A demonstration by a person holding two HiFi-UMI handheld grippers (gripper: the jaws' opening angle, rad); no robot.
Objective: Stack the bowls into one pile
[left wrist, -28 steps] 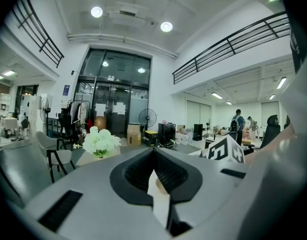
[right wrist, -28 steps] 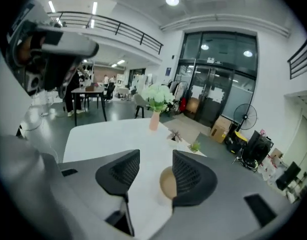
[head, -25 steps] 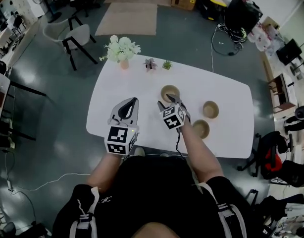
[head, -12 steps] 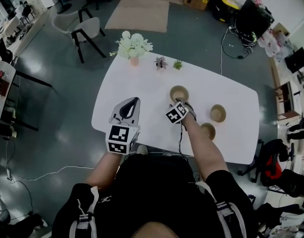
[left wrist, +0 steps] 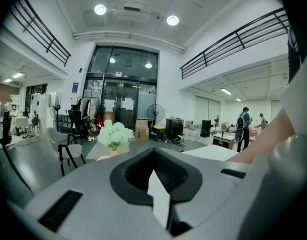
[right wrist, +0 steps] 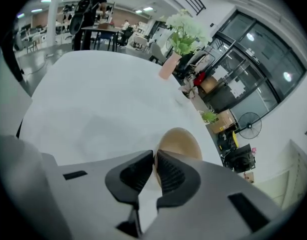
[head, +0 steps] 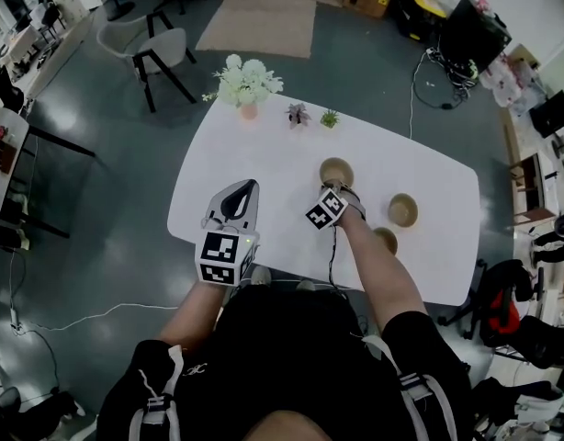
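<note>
bowl [right wrist: 181, 139] rim between right gripper's [right wrist: 154, 153] closing jaws

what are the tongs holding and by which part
The right tongs are closing on the bowl, with its near rim between the jaws. The left tongs are shut on nothing.

Count them: three bowls on the surface [head: 264, 168]: far bowl [head: 336, 171], right bowl [head: 402, 210], near bowl [head: 387, 239]. One flower vase [head: 248, 88] at the far left corner, and two little plants along the far edge: reddish plant [head: 298, 115], green plant [head: 329, 118].
</note>
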